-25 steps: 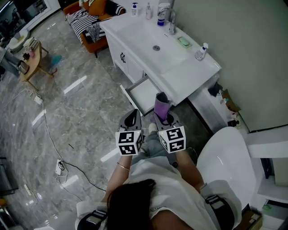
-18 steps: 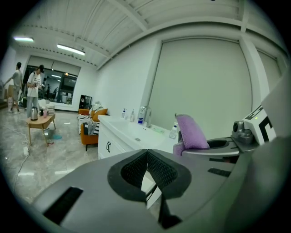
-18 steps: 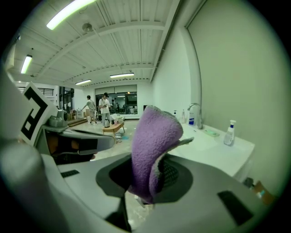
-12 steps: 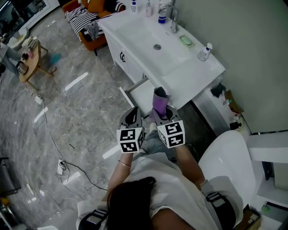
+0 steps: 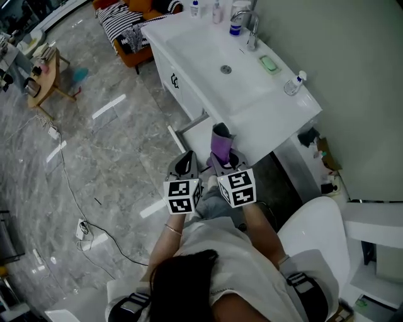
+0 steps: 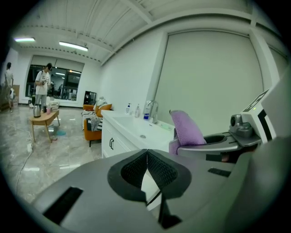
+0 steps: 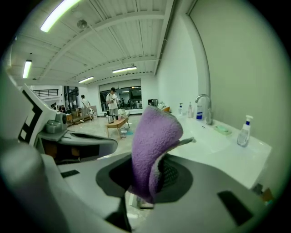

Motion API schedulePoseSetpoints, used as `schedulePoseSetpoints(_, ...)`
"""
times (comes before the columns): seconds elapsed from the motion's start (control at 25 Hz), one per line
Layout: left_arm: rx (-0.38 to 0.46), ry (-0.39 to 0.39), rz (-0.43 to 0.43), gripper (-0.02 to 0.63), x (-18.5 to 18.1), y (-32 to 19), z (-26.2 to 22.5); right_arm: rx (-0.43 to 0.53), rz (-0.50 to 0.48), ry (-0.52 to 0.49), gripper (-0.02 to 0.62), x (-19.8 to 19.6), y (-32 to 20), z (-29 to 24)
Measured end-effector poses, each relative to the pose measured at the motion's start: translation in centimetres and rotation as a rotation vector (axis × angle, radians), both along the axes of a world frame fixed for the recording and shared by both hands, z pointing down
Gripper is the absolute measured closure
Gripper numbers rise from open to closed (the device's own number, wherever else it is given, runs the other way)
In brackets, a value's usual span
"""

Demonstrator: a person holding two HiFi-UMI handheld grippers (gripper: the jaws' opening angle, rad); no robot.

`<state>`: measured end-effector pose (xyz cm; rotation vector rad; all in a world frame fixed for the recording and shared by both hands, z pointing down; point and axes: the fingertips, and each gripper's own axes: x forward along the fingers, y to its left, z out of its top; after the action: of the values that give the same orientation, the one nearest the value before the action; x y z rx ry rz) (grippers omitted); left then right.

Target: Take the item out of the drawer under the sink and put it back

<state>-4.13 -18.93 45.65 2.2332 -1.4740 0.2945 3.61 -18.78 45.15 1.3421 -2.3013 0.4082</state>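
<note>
The purple towel (image 7: 152, 150) has stayed clamped in the right gripper (image 7: 146, 184), just above the open drawer (image 5: 195, 131) at frame centre. The left gripper (image 6: 146, 169) is closed and empty. Removal is judged done; the return remains.

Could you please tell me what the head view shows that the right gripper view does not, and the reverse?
Only the head view: the person's dark hair, the floor cable and the sink drain. Only the right gripper view: how the right gripper clamps the purple cloth at its fold, ceiling lights, distant people. Both: that cloth, the faucet, the spray bottle.
</note>
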Motion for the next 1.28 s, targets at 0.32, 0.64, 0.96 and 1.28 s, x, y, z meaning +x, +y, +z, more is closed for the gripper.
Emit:
schedulePoseSetpoints(0.32,-0.034,-0.013,-0.015,0.602,0.1,-1.5,1.5,-0.043,-0.034,0.012,0.488,-0.1,-1.9,2.0)
schedulePoseSetpoints(0.64,-0.068,-0.026,-0.044,0.601,-0.5,-3.2,3.7,-0.082,-0.070,0.018,0.488,-1.1,-3.6,4.1)
schedulePoseSetpoints(0.96,-0.114,-0.039,-0.059,0.601,-0.6,-5.1,6.3,-0.125,-0.094,0.028,0.488,-1.8,-5.5,6.6)
schedulePoseSetpoints(1.28,-0.147,-0.050,-0.087,0.601,-1.0,-6.8,8.7,-0.167,-0.104,0.041,0.486,-1.7,-7.1,9.1)
